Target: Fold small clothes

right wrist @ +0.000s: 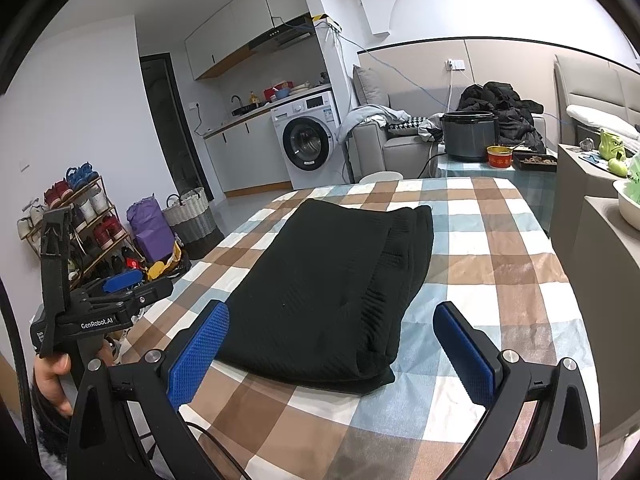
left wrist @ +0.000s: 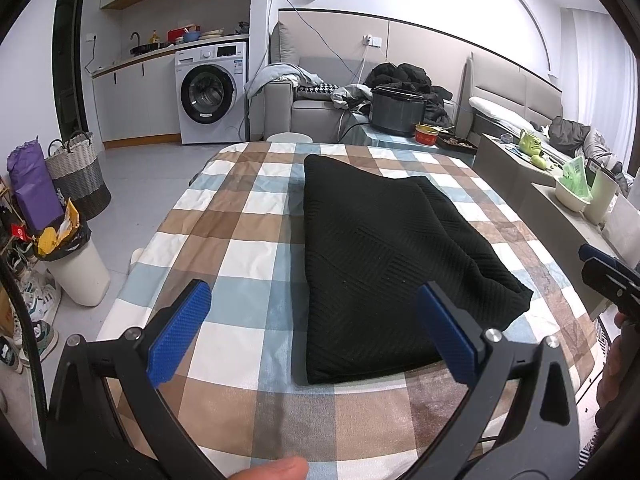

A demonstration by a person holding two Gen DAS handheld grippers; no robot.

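A black knitted garment (left wrist: pixel 384 264) lies folded into a long, thick rectangle on the table (left wrist: pixel 240 216), which is covered with a checked cloth in brown, pale blue and white. The garment runs lengthwise from the near edge toward the far edge, roughly in the middle of the table, with bare cloth showing on every side of it. Its layered fold edges face the right side of the table, where the right wrist view shows several stacked thicknesses of ribbed knit (right wrist: pixel 404 248).

The left tool (left wrist: pixel 316 332) hovers above the near edge with its blue-padded fingers (left wrist: pixel 180 332) spread wide and nothing between them; the near left corner of the garment sits in the gap, but the pads are clear of it. A fingertip (left wrist: pixel 276 470) shows at the bottom of that view.

The right tool (right wrist: pixel 332 356) is likewise spread wide and empty, held over the near edge with the garment's near end framed between its pads. The left pad overlaps the garment's near left corner in this view; whether it touches cannot be told.

In the right wrist view the left tool's body is seen off the left edge of the table, gripped by a hand (right wrist: pixel 50 380).

Beyond the far edge stand a washing machine (left wrist: pixel 212 92), a grey sofa (left wrist: pixel 304 100) heaped with clothes, and a dark cooker pot (left wrist: pixel 396 110). A shoe rack (right wrist: pixel 80 224) stands against the left wall.
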